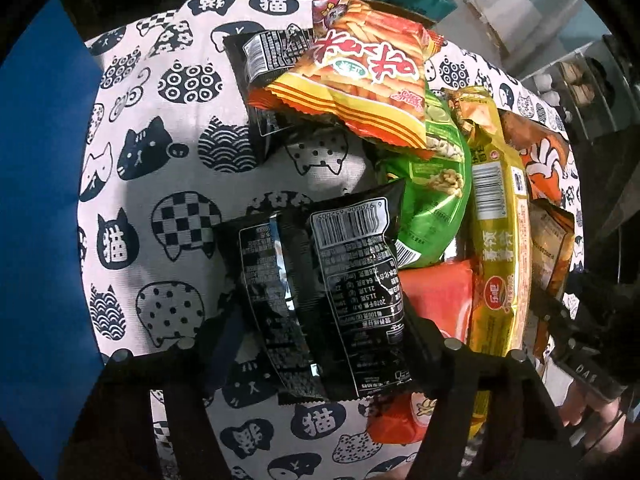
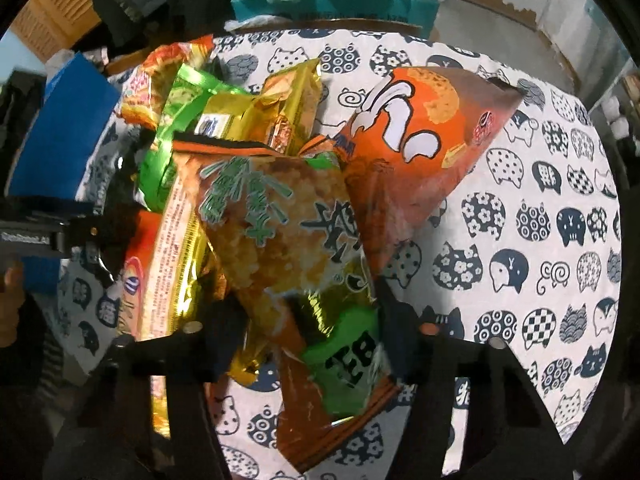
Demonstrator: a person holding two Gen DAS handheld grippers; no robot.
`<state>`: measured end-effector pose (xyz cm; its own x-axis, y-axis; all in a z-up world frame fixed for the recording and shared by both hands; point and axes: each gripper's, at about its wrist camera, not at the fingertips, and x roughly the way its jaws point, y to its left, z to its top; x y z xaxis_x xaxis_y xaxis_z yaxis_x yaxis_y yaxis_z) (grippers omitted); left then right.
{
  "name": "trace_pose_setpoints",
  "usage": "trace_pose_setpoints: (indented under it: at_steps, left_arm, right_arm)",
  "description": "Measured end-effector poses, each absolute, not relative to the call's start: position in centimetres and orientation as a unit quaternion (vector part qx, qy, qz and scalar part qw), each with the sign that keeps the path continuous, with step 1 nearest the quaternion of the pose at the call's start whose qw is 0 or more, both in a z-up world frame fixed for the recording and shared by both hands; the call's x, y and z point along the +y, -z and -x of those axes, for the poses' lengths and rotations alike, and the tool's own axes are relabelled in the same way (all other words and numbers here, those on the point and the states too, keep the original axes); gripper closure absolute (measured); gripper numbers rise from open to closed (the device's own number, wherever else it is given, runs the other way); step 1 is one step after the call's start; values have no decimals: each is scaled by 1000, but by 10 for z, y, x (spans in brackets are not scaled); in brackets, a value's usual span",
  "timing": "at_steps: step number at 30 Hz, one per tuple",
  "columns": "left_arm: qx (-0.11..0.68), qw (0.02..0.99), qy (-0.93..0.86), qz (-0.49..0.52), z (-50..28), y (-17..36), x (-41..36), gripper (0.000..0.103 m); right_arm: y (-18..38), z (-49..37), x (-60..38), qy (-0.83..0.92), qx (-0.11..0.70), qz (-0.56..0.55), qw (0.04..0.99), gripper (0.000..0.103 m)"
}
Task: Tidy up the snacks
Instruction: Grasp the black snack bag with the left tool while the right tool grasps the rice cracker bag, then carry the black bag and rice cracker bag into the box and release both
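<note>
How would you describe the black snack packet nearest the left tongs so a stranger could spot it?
On the round table with the cat-print cloth, look at the left edge of the snack pile. The glossy black foil packet lies between the left tongs, back side up. Unlike its colourful neighbours, it shows only white text and a barcode.

Round table under cat-print cloth (image 2: 520, 184), teal box (image 2: 360, 4) behind.
</note>
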<state>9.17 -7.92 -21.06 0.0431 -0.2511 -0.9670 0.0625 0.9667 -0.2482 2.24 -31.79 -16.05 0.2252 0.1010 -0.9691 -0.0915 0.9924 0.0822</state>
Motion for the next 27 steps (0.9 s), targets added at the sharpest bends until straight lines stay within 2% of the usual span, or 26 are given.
trace_pose_setpoints:
  at_steps: [8,27]
  left_arm:
    - [656,746,117,24,-78,179,-80,31]
    - [544,826,95,-115,-39,104,-80,31]
  right_arm:
    - [145,-13,-320,-63,611,-13,789,58]
    - [68,6,-305,-44,541,-19,840,59]
